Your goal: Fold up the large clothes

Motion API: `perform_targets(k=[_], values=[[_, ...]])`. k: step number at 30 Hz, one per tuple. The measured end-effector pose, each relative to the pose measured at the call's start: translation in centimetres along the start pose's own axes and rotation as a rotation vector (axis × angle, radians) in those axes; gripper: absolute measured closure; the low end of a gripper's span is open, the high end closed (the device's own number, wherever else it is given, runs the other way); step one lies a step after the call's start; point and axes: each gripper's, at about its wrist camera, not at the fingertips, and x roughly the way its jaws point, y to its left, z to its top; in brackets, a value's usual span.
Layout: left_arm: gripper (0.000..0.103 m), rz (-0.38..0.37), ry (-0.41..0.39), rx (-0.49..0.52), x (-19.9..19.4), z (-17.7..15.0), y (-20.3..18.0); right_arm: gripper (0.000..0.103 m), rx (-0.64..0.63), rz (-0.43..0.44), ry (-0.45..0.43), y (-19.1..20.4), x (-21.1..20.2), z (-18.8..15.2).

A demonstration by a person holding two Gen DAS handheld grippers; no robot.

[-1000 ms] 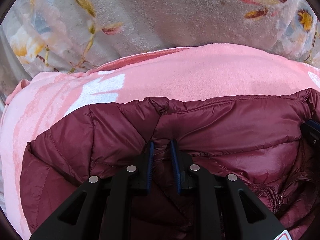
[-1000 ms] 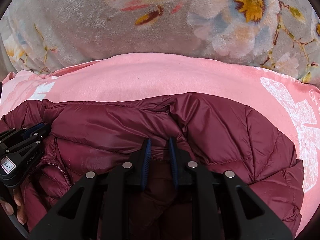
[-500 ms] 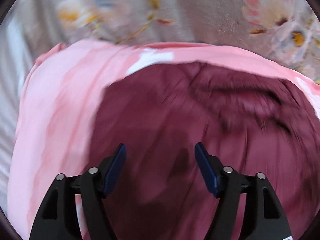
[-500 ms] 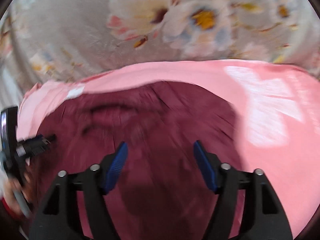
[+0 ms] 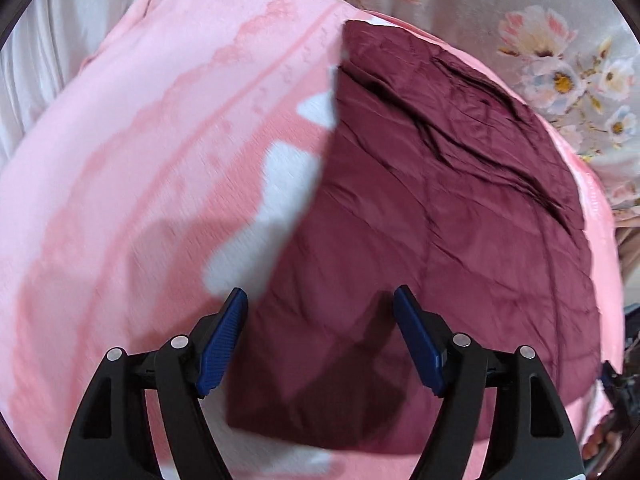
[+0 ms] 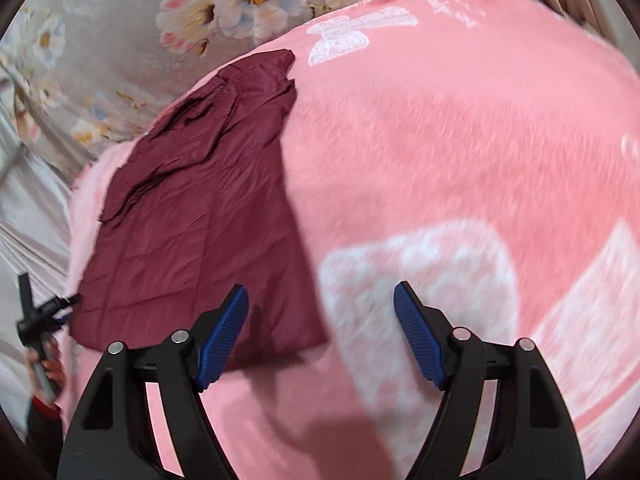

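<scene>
Item: maroon quilted jacket [image 5: 440, 200], folded into a flat panel, lying on my pink blanket [image 5: 140, 160]; creases bunch at its far end. Floral grey cover [image 6: 120, 40] beyond the blanket.

Item: my left claw [image 5: 320, 340], released, its jaws just opened wide, nothing between the blue pads [image 5: 224, 344]; it hangs over the jacket's near left edge.

Item: my right claw [image 6: 320, 336], likewise released and just opened, empty, above the blanket at the jacket's near right corner.

Item: left claw's tip, seen at the right view's left edge.
</scene>
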Motion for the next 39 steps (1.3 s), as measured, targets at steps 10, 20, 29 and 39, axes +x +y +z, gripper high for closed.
perform_targets(k=[10, 20, 29, 39], values=[[0.096, 0.068, -0.034, 0.0, -1.4, -1.1, -1.9, 0.094, 0.097, 0.096, 0.007, 3.1, 1.5, -0.4], [0.1, -0.057, -0.076, 0.084, -12.8, -8.1, -0.6, 0.099, -0.018, 0.182, -0.21, 3.5, -12.7, -6.8], [0.1, -0.194, -0.206, 0.065, -25.0, -12.9, 0.1, 0.099, -0.085, 0.253, -0.378, 4.7, -24.8, -9.8], [0.099, -0.147, -0.364, 0.046, -22.9, 1.3, -5.1, 0.099, -0.027, 0.197, -0.497, 9.6, -19.4, 5.1]])
